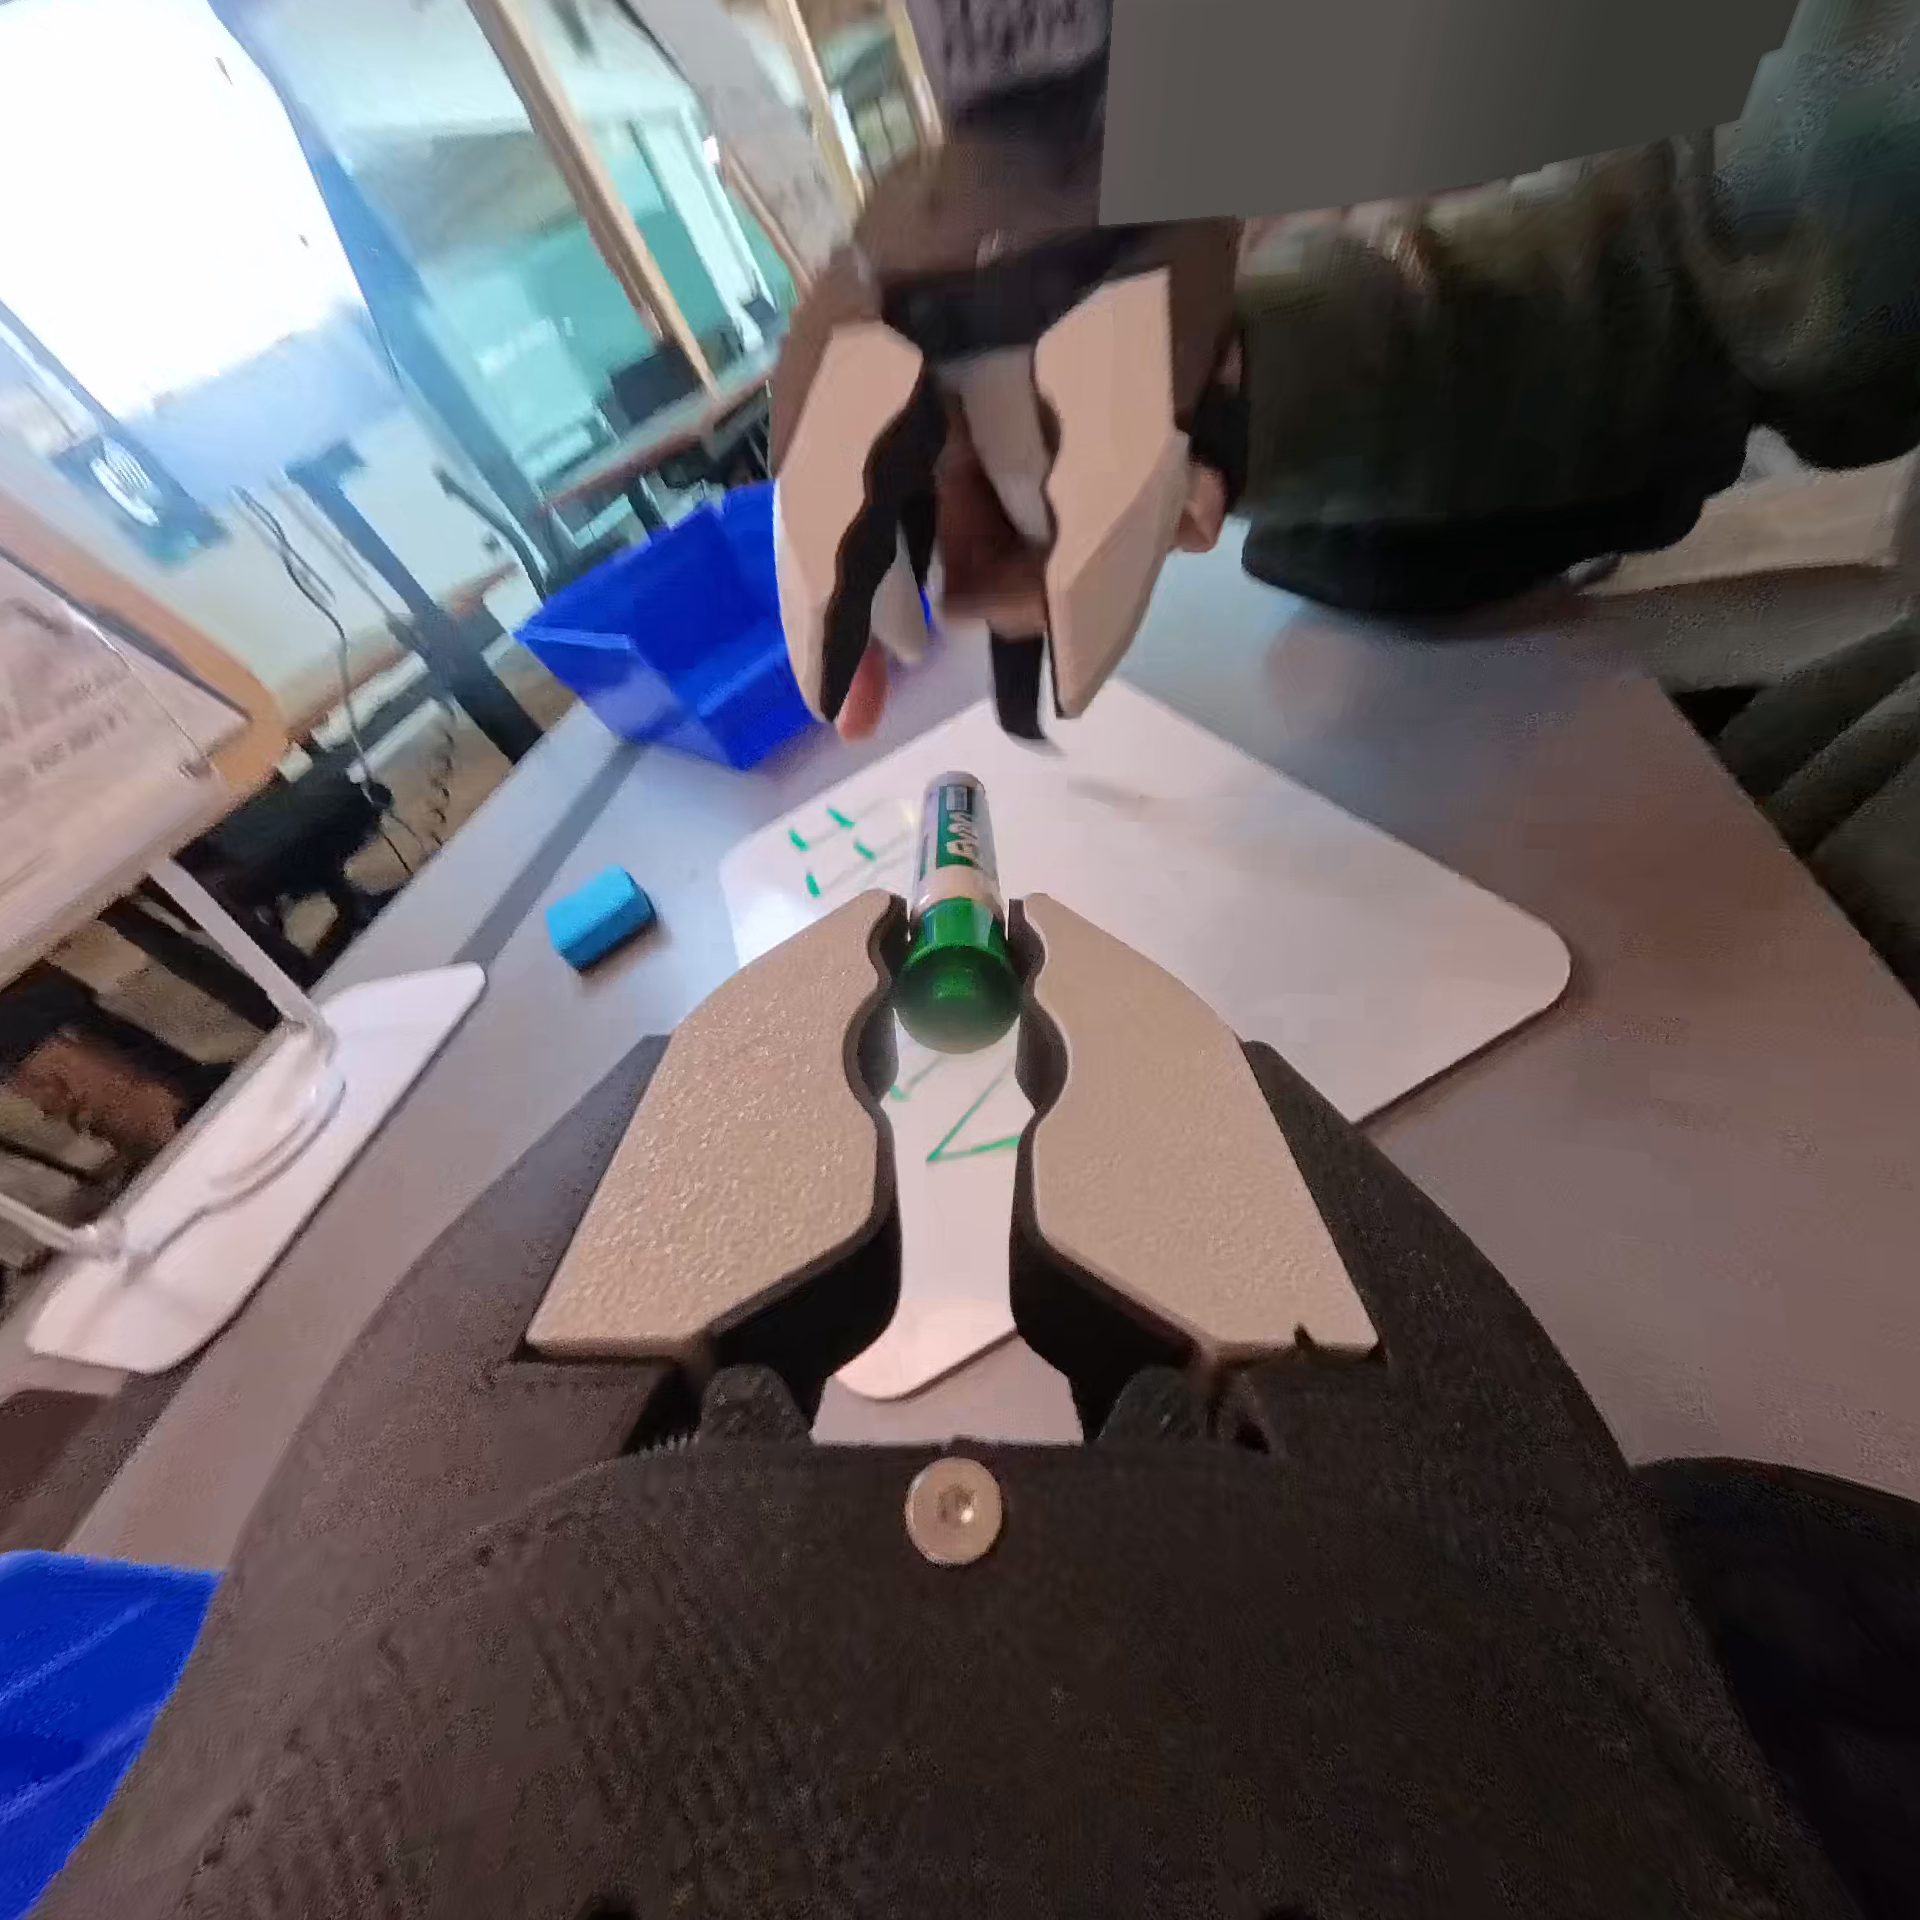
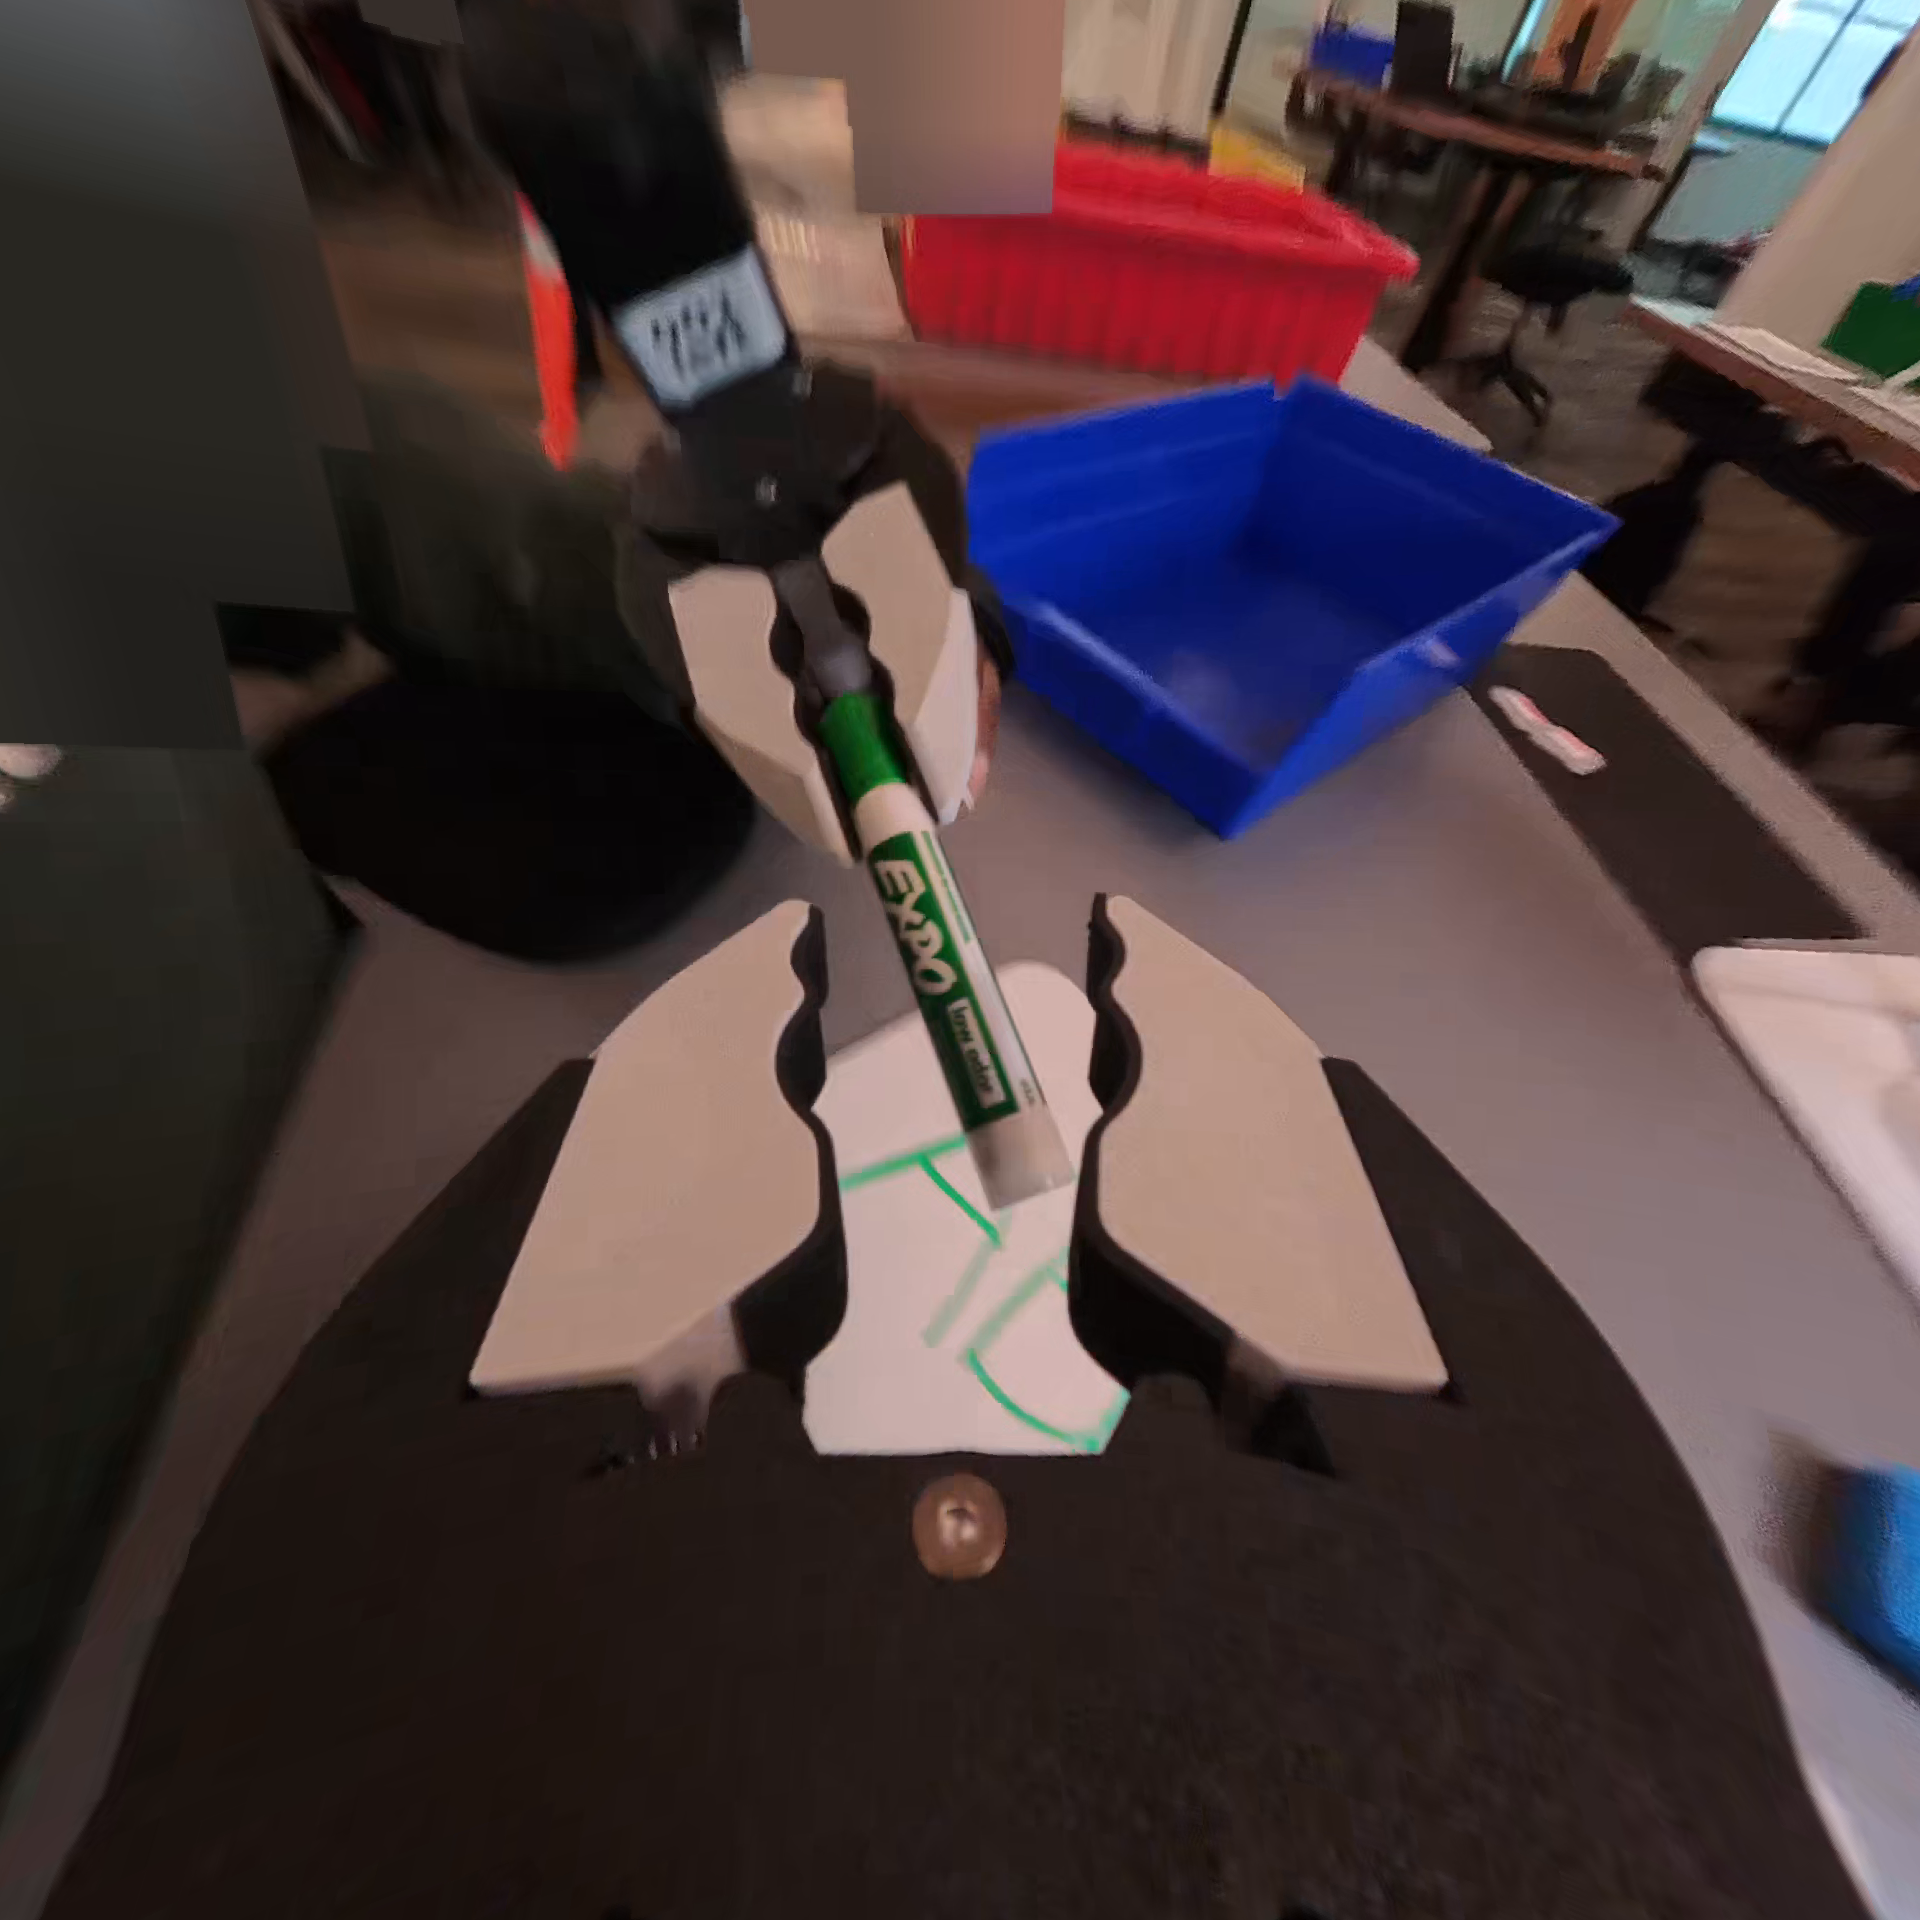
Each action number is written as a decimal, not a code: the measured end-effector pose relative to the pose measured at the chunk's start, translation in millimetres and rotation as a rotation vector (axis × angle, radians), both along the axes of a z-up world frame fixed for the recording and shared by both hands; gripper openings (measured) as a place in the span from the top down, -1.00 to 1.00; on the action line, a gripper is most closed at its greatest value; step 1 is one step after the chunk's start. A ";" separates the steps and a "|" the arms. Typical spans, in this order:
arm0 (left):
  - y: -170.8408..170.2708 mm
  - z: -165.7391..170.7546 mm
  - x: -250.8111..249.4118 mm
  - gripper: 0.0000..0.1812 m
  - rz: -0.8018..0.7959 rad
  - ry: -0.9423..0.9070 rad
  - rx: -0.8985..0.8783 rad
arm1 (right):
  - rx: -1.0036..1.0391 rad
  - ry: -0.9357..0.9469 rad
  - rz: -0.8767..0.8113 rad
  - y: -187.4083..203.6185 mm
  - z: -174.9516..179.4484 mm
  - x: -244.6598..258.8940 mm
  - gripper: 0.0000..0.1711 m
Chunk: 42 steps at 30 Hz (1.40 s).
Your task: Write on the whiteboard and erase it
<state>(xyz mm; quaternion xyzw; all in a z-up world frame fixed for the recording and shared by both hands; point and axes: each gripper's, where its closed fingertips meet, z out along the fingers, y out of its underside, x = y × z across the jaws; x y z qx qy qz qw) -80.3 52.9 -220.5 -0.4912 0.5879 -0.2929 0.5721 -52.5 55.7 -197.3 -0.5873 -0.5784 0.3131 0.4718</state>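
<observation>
Whiteboard [image 1: 1195, 935] lies flat on desk [image 1: 1558, 1247], green strokes on it. Left claw [image 1: 954, 961] clamped on marker [image 1: 951, 904], tip probably near the board. Right claw [image 2: 951, 935] apart, holding nothing. Eraser [image 1: 601, 916] beside board.

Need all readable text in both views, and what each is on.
I won't quote writing; here is what bears it.
marker, held in the left gripper: green print on the white barrel, sharp.
whiteboard: green hand-drawn strokes.
black-and-white tag on the left gripper's body: blurred.
sign in a clear stand: blurred.
white and red label on the dark mat: too small.
</observation>
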 end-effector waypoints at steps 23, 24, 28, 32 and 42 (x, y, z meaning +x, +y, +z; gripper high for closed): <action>33.0 -24.6 -2.3 0.95 0.189 -0.051 -0.104 | -0.463 -0.253 -1.303 277.4 40.2 341.7 0.79; 32.4 -27.3 -1.8 0.97 0.187 -0.036 -0.099 | -0.541 -0.236 -1.357 285.6 22.4 357.8 0.80; 34.2 -31.0 -3.0 1.00 0.199 -0.020 -0.097 | -0.808 -0.185 -1.508 298.7 -56.9 390.7 0.79; 33.7 -36.1 -2.5 1.00 0.195 0.008 -0.109 | -0.923 -0.111 -1.566 308.3 -98.5 394.1 0.79; 28.2 -39.9 -0.2 1.00 0.168 0.036 -0.081 | -0.602 -0.069 -1.477 335.4 -38.8 391.0 0.58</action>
